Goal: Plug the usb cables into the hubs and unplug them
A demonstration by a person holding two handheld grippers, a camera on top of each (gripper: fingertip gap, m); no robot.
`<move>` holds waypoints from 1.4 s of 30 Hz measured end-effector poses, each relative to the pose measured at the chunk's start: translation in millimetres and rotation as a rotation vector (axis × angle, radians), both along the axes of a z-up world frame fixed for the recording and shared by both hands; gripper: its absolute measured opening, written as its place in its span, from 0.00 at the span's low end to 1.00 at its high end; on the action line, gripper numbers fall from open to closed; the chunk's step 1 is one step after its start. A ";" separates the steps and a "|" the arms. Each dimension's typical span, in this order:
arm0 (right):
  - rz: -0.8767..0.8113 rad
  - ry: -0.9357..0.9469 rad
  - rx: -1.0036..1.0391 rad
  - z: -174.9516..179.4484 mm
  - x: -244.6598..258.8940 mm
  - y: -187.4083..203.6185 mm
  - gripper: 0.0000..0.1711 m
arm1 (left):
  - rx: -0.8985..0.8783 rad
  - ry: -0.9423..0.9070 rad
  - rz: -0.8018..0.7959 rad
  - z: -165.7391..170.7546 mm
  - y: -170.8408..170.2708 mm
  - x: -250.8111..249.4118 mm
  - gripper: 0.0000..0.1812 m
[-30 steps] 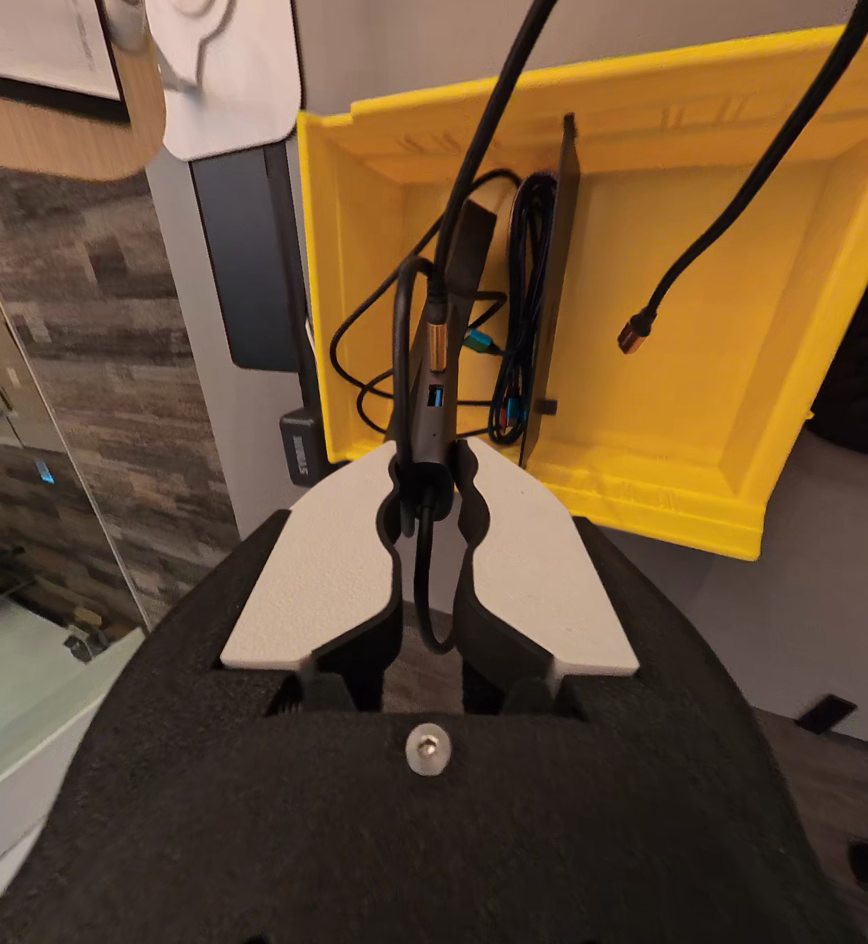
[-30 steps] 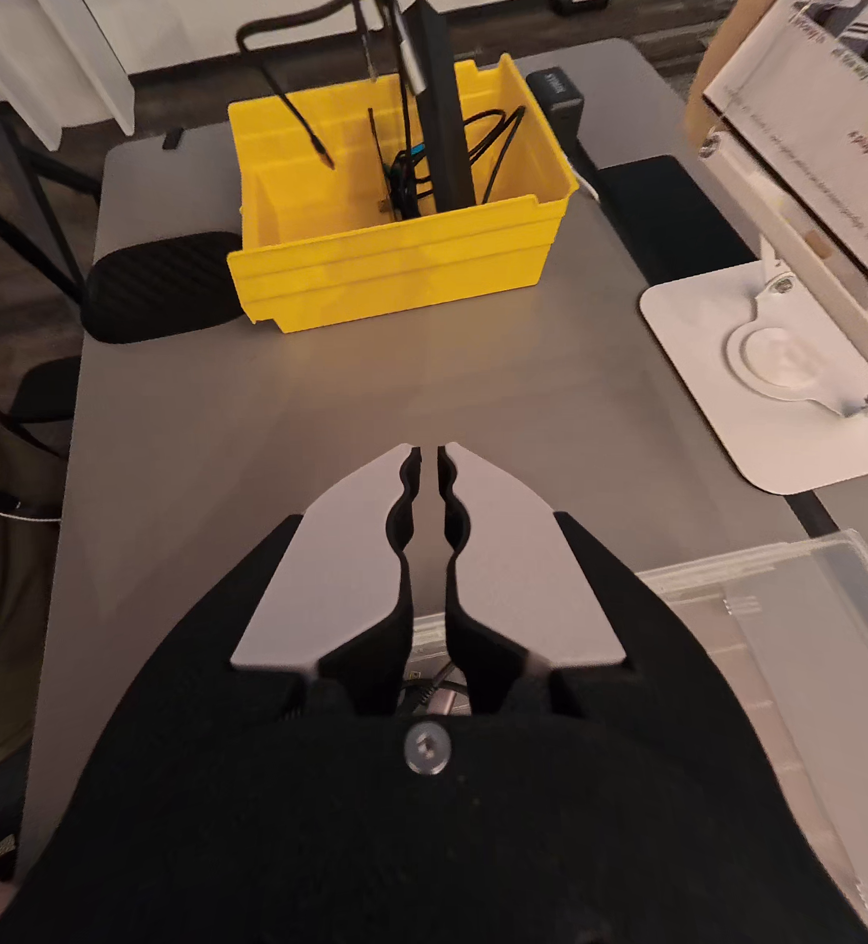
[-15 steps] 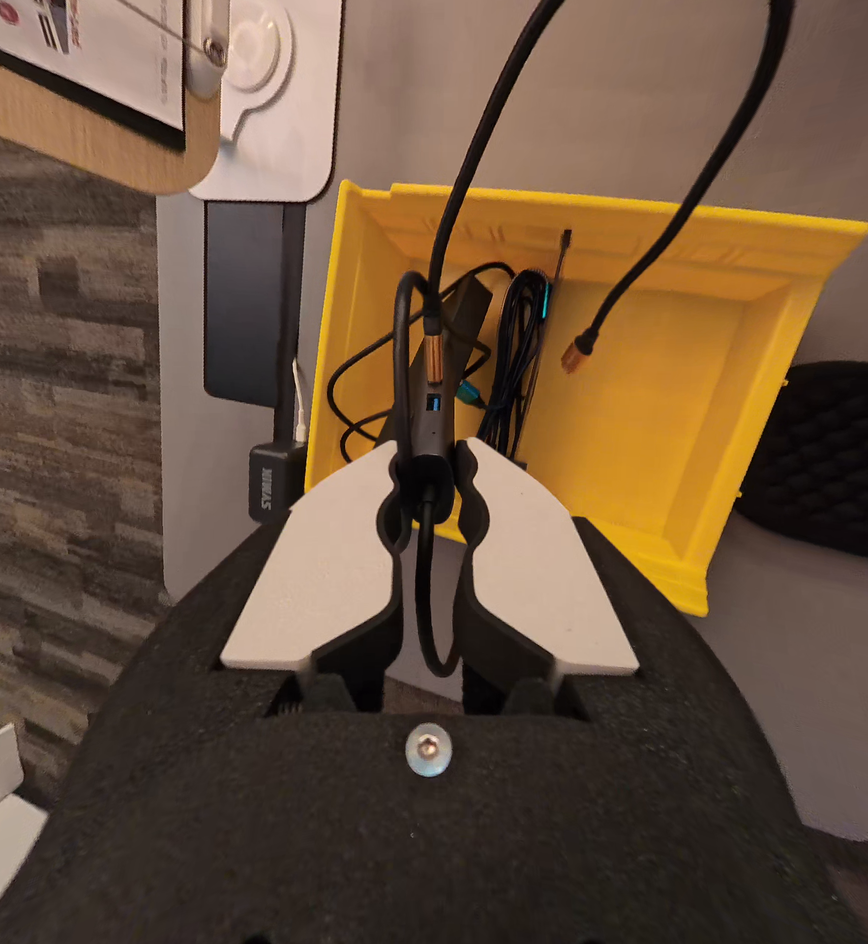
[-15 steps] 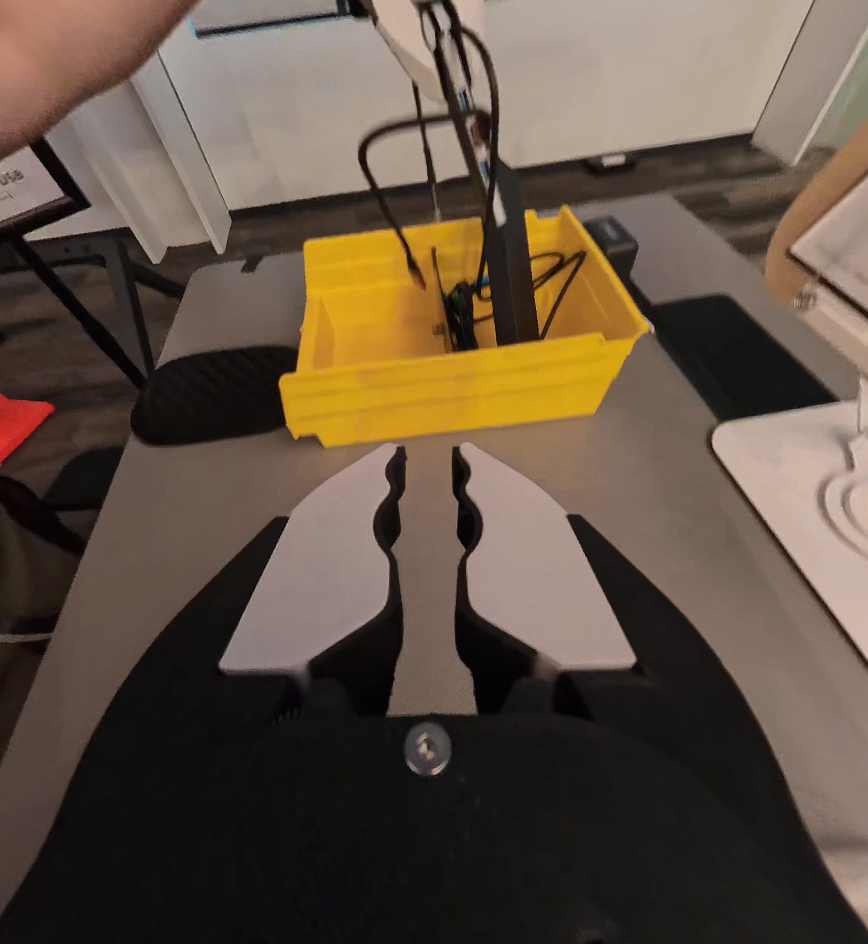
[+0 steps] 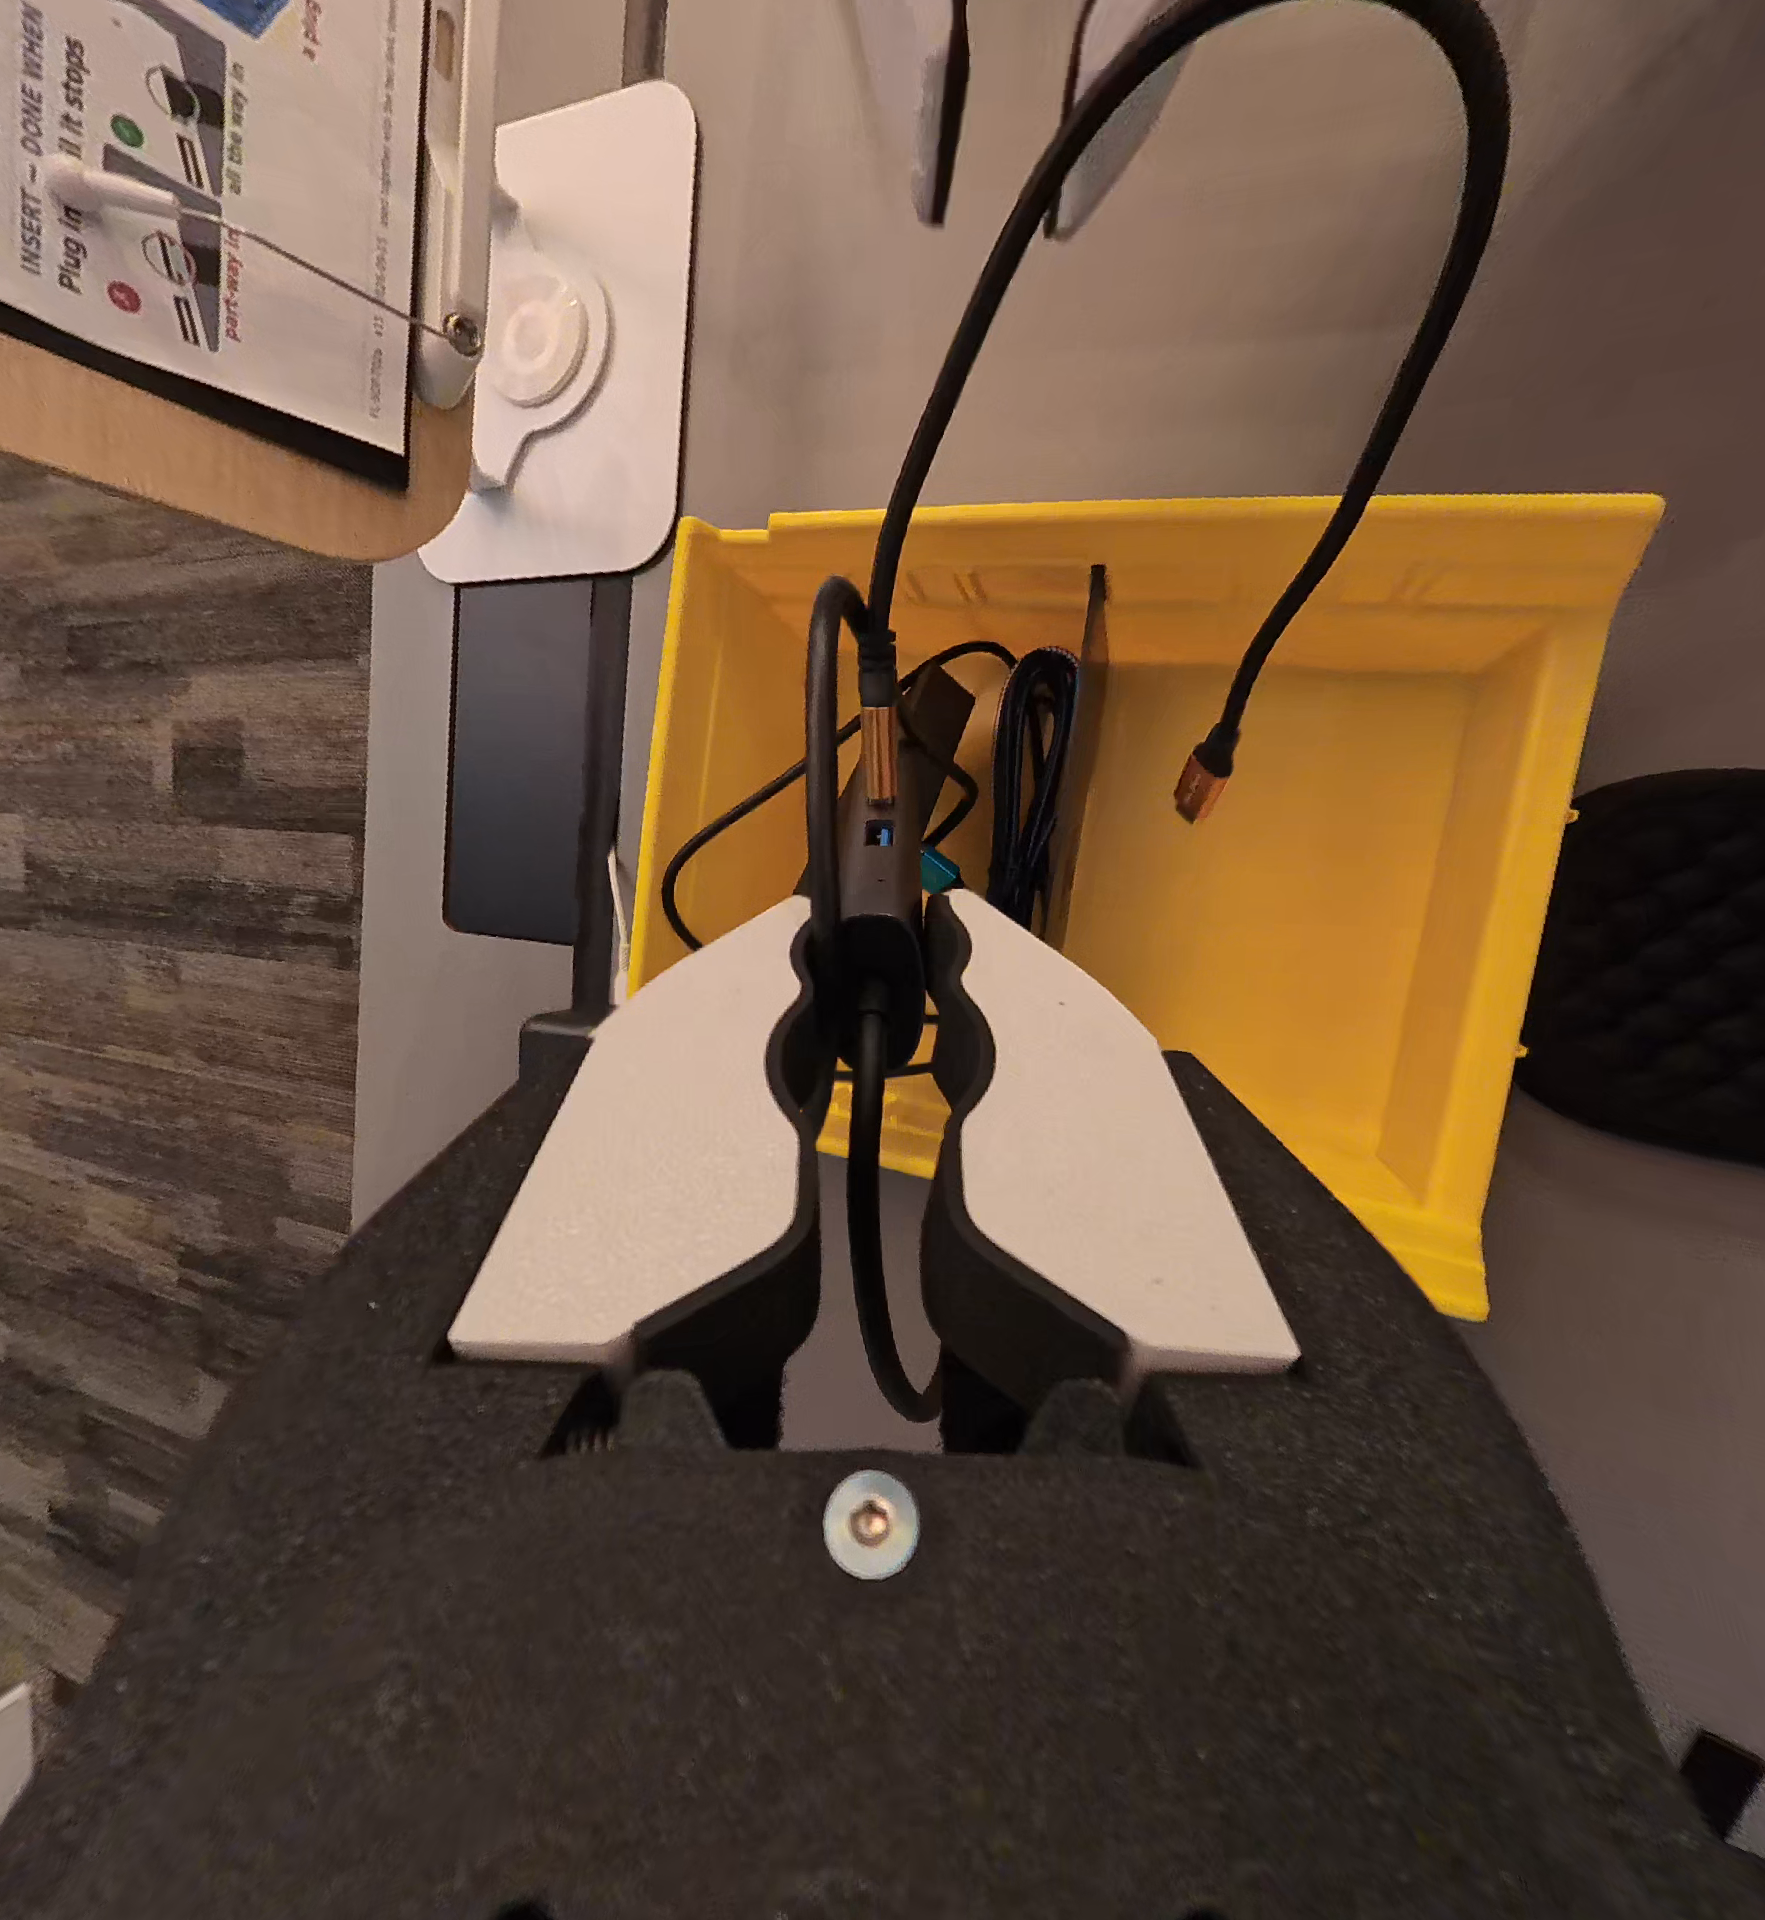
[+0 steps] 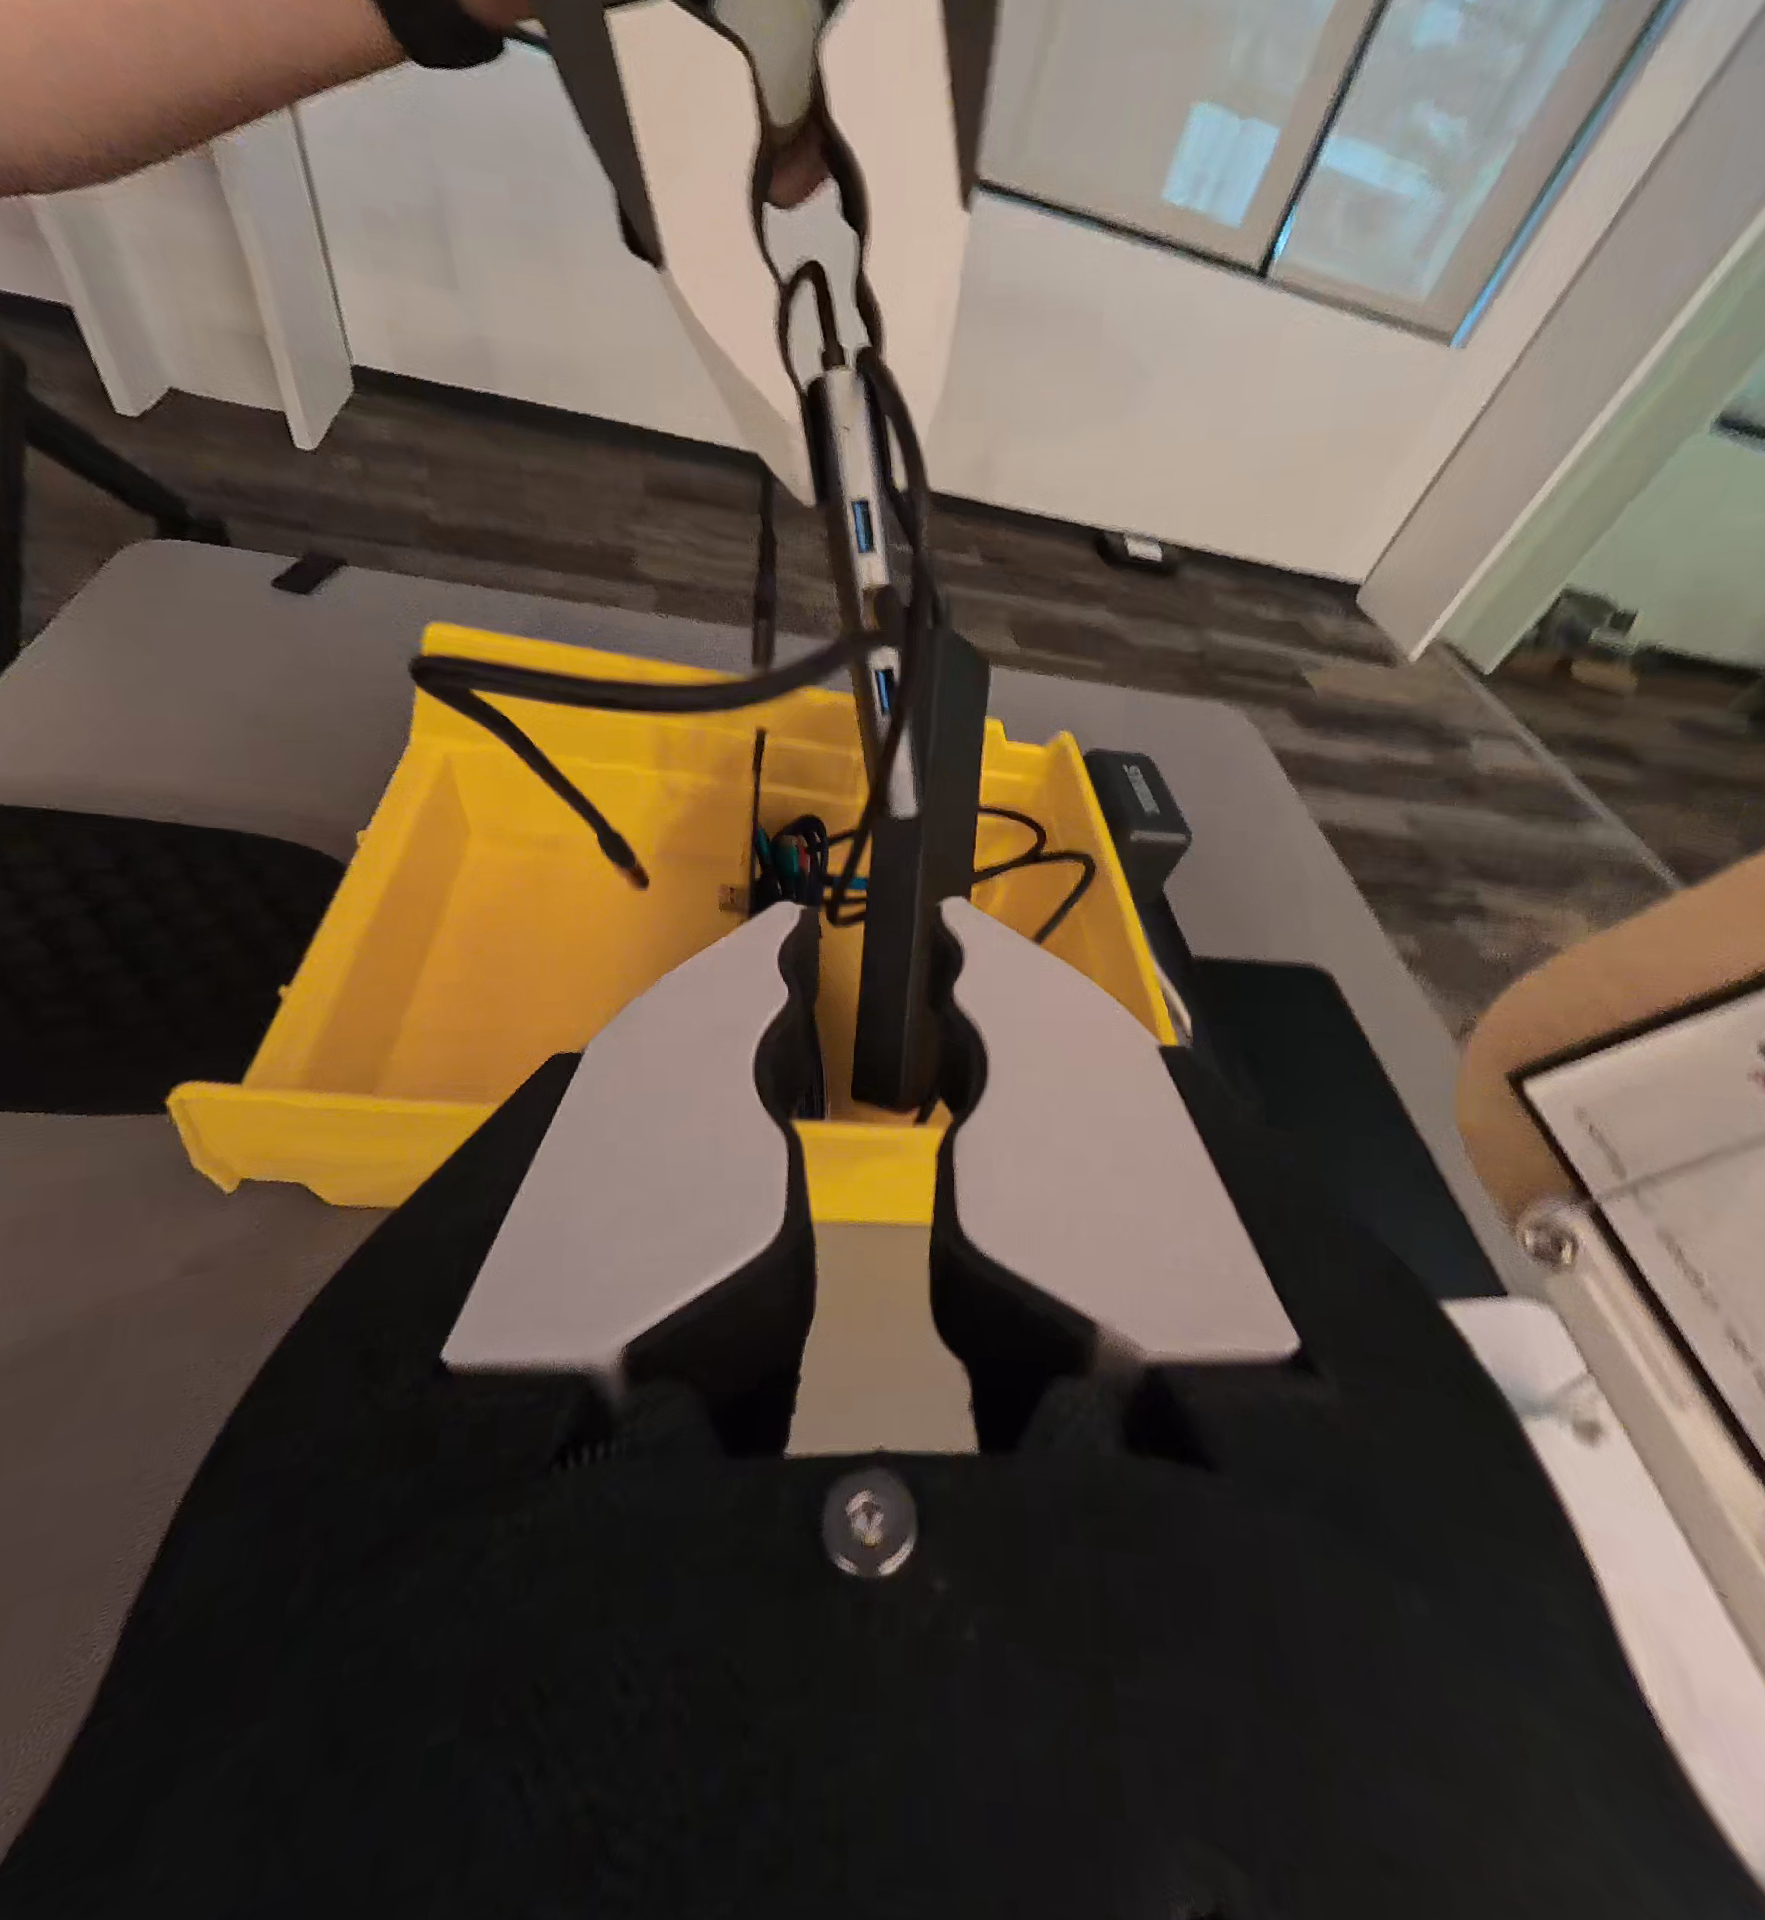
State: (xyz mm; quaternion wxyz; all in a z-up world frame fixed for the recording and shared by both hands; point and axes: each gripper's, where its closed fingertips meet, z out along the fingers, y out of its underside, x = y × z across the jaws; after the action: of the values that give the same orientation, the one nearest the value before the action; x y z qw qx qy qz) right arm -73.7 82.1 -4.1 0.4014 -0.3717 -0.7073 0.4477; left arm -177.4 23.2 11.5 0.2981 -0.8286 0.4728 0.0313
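Left wrist view: the left claw (image 5: 870,940) is clamped on the tail end of a grey USB hub (image 5: 873,862), whose long axis runs straight out from the tips, over the yellow bin (image 5: 1377,935). One copper-collared plug (image 5: 880,753) sits in the hub; the braided cable's (image 5: 1460,312) free plug (image 5: 1205,781) dangles loose to the right. A coiled cable (image 5: 1034,769) lies in the bin.

Right wrist view: the right claw (image 6: 870,940) is parted and empty, just short of the bin, a second black hub (image 6: 909,935) standing upright beyond its tips. The held hub hangs above, ports facing here. Judging by this, the right claw is nearer the free plug (image 6: 629,868), down-left.
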 end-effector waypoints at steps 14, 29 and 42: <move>0.044 0.126 0.089 -19.8 -33.4 -30.8 0.11 | 0.040 -0.031 -0.051 -2.1 3.8 9.5 0.09; 0.082 0.023 0.131 -51.7 -83.8 -6.6 0.14 | 0.072 -0.087 -0.071 -5.1 1.9 8.5 0.09; 0.106 0.028 0.110 -65.2 -93.2 -17.0 0.14 | 0.079 -0.119 -0.085 -7.8 2.6 8.8 0.09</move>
State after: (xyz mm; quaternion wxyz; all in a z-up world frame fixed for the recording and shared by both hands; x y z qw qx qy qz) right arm -167.0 65.1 -69.3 0.4068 -0.3048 -0.7437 0.4341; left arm -168.6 25.8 3.7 0.3592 -0.7958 0.4873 -0.0121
